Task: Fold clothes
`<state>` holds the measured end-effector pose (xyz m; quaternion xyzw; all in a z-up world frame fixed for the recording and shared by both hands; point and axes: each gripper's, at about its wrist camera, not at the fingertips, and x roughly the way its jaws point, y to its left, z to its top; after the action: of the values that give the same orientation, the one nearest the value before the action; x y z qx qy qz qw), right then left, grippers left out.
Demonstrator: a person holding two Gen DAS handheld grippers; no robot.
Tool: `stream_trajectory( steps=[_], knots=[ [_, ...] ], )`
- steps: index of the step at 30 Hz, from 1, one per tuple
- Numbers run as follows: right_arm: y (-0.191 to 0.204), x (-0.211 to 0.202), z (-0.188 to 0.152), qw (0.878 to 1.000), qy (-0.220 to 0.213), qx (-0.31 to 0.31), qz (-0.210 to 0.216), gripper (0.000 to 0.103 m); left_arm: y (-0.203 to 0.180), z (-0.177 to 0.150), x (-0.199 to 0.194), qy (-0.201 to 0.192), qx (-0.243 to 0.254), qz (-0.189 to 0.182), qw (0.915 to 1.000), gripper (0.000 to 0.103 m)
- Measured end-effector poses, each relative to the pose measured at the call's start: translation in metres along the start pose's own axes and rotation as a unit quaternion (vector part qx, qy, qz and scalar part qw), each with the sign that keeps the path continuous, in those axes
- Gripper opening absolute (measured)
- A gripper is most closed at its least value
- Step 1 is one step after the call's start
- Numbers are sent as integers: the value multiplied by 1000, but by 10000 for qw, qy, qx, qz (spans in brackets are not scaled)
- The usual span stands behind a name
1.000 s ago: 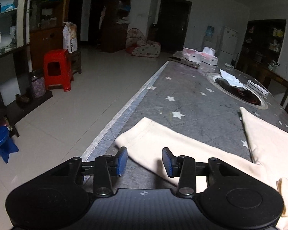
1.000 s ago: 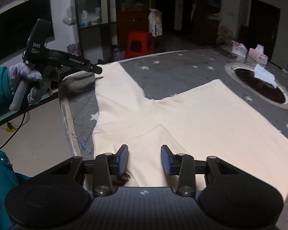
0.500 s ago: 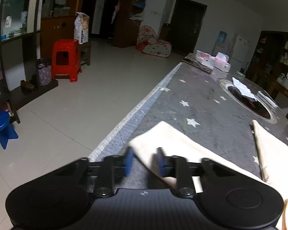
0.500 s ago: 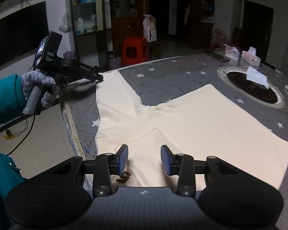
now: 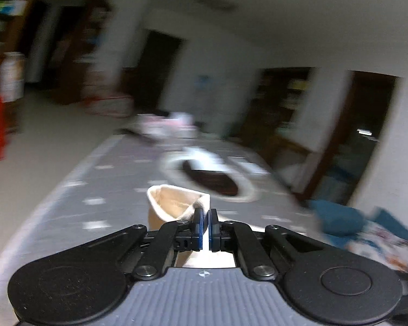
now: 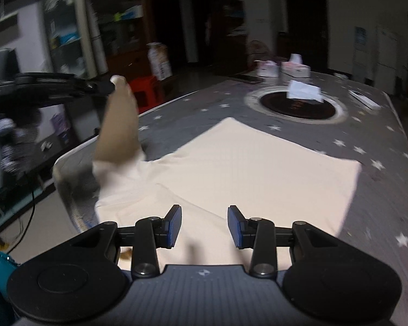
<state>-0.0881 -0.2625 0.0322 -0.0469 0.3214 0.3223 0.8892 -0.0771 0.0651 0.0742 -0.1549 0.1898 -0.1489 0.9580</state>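
A cream garment (image 6: 247, 160) lies spread on the grey star-patterned table (image 6: 367, 135). My left gripper (image 5: 205, 226) is shut on the end of its sleeve (image 5: 174, 203) and holds it lifted off the table. In the right wrist view the lifted sleeve (image 6: 119, 125) hangs from the left gripper (image 6: 106, 88) at the far left. My right gripper (image 6: 204, 225) is open and empty, low over the near part of the garment.
A round black inset (image 6: 296, 106) with a white paper on it lies in the table's far half. Tissue boxes (image 6: 296, 68) stand at the far end. A red stool (image 6: 144, 87) stands on the floor left of the table.
My left gripper has shut on the sleeve end, lifted it and swung right. My right gripper has stayed open over the garment.
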Motion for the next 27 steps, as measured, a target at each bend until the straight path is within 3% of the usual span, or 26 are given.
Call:
stream_trajectory(
  steps=[5, 8, 10, 13, 17, 21, 24, 26, 27],
  knots=[
    [-26, -11, -12, 9984, -71, 525, -215, 37, -58, -12, 17, 322, 267, -1455, 9885, 4],
    [-40, -15, -19, 9963, -63, 787, -348, 37, -84, -33, 37, 830, 309, -2033, 9751, 4],
    [-46, -18, -25, 9951, -44, 885, -432, 37, -96, -50, 51, 1262, 450, -2192, 9664, 6],
    [-53, -22, -31, 9934, -30, 1027, -512, 37, -102, -69, 67, 1785, 687, -2181, 9570, 7],
    [-55, -26, -32, 9925, -34, 1108, -510, 37, -87, -67, 62, 1803, 776, -1945, 9611, 13],
    [-49, -25, -32, 9936, 37, 1054, -415, 37, -67, -68, 49, 1615, 1243, -1055, 9733, 14],
    [-42, -19, -35, 9948, 175, 946, -341, 37, -49, -73, 49, 1653, 1363, -363, 9761, 14],
    [-37, -15, -36, 9952, 261, 900, -274, 37, -39, -74, 50, 1685, 1334, -97, 9766, 17],
    [-35, -12, -37, 9954, 304, 878, -240, 37, -36, -75, 50, 1692, 1321, -19, 9767, 23]
  ],
)
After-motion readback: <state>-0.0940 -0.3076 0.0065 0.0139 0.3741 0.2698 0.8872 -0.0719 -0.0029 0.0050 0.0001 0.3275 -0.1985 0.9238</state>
